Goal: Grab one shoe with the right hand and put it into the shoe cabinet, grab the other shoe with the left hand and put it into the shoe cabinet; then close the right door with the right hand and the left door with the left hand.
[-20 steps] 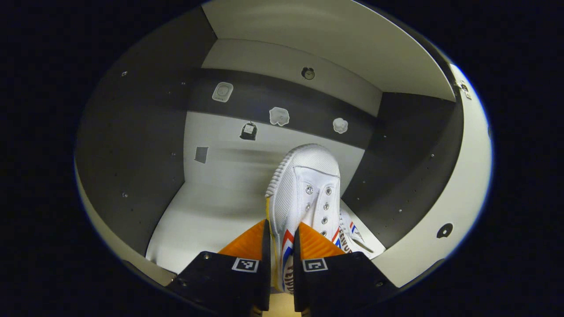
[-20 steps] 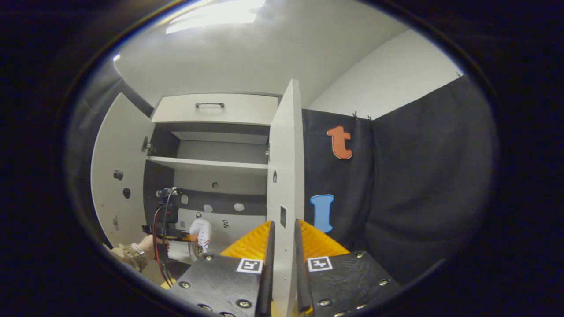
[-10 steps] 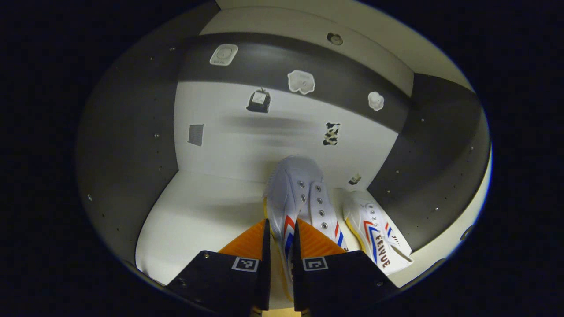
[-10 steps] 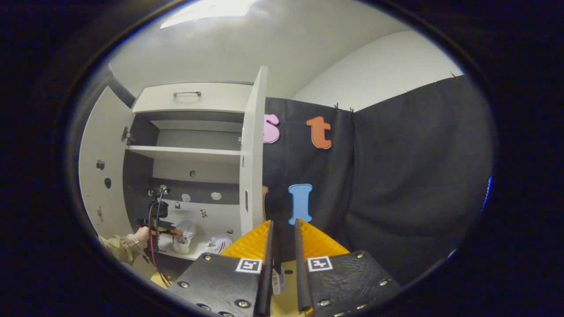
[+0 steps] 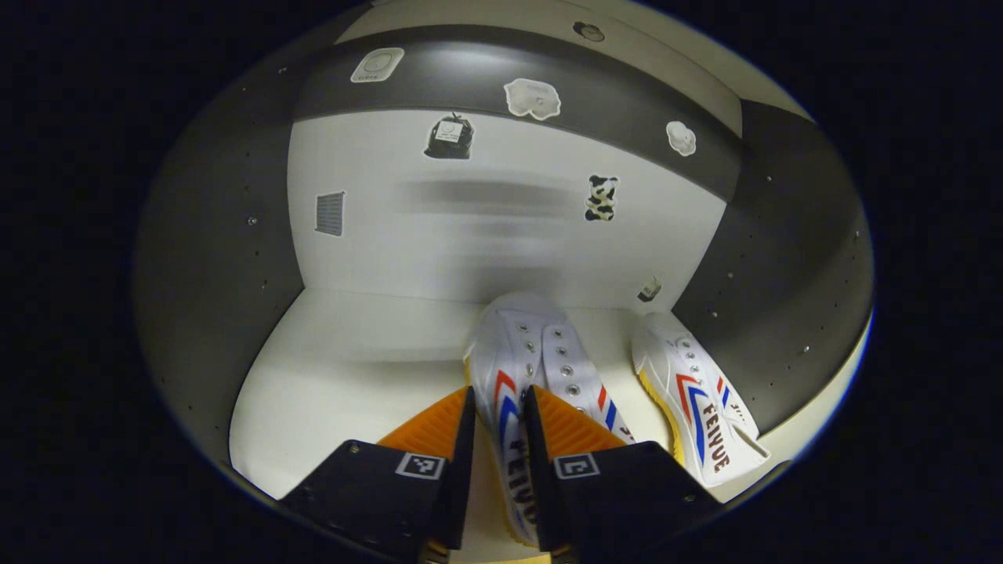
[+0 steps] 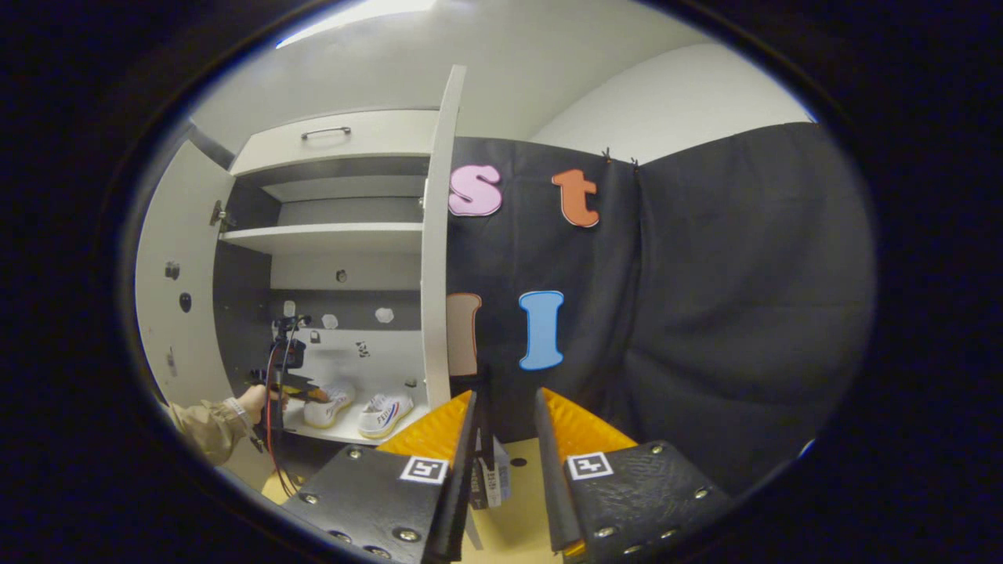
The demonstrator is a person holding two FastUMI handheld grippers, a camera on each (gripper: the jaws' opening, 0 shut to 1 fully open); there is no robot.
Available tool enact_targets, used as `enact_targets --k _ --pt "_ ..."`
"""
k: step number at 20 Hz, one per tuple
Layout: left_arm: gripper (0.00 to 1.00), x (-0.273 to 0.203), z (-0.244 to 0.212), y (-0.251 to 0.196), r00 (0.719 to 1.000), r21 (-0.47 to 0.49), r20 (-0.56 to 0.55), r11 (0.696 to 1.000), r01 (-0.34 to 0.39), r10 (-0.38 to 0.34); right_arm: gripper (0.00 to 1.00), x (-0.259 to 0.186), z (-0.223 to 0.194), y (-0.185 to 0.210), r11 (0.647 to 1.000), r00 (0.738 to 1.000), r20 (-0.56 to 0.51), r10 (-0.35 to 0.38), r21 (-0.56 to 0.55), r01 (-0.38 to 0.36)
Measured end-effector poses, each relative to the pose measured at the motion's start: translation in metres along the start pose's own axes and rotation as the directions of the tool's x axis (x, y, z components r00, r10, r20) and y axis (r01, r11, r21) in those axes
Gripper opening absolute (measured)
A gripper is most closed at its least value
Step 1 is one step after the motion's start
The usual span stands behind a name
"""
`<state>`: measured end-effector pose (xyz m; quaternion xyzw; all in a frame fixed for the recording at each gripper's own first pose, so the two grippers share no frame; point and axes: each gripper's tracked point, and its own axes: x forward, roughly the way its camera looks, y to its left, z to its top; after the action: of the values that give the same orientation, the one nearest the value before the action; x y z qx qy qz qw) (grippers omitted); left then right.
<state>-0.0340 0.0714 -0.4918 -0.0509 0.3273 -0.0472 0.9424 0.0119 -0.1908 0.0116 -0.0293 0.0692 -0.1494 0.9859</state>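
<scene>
On white cabinet floor (image 5: 353,376), two shoes (image 5: 541,352), doors (image 6: 435,235) open

You see dim light inside the shoe cabinet (image 5: 235,258), soft blurred shadow on its back wall, bright ceiling lamp (image 6: 353,14) glare above, strong fisheye bending at edges.

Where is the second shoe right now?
In the left gripper view, the second shoe sits on the cabinet's bottom shelf, gripped by the left gripper, left of the first shoe.

Left gripper (image 5: 499,439) with orange ribbed fingers (image 5: 429,419), black screwed plates, square coded markers, red and black cables (image 6: 272,407), tan sleeve (image 6: 200,427)
</scene>
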Motion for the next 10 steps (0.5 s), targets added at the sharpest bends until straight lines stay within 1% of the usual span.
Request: enact_targets --k 1,2,3,4,5,8,10 --pt "0.41 -0.001 0.003 -0.001 1.0 0.01 0.012 1.0 0.001 -0.001 0.43 0.002 -0.003 0.003 1.0 1.0 -0.007 0.018 0.002 -0.018" --pt "0.44 -0.008 0.006 0.001 1.0 0.024 0.023 1.0 -0.014 0.013 0.52 0.005 -0.005 0.003 1.0 1.0 -0.017 0.026 0.001 -0.026" --pt "0.57 -0.013 0.009 0.004 0.999 0.038 0.035 0.999 -0.029 0.028 0.51 0.008 -0.009 0.002 0.999 0.999 -0.022 0.033 -0.002 -0.033" --pt "0.61 -0.021 0.013 0.006 0.998 0.043 0.051 0.998 -0.038 0.036 0.58 0.009 -0.01 0.003 0.999 0.999 -0.025 0.044 -0.003 -0.044" --pt "0.63 -0.03 0.017 0.006 0.997 0.041 0.07 0.998 -0.038 0.035 0.58 0.011 -0.011 0.005 0.998 0.998 -0.029 0.061 -0.001 -0.061" --pt "0.62 -0.068 0.028 0.005 0.991 0.032 0.132 0.999 -0.038 0.034 0.58 0.014 -0.013 0.006 0.995 0.994 -0.035 0.1 -0.007 -0.1" --pt "0.62 -0.098 0.033 0.0 0.983 0.031 0.18 0.999 -0.035 0.029 0.58 0.014 -0.013 0.011 0.989 0.988 -0.041 0.147 -0.014 -0.148"
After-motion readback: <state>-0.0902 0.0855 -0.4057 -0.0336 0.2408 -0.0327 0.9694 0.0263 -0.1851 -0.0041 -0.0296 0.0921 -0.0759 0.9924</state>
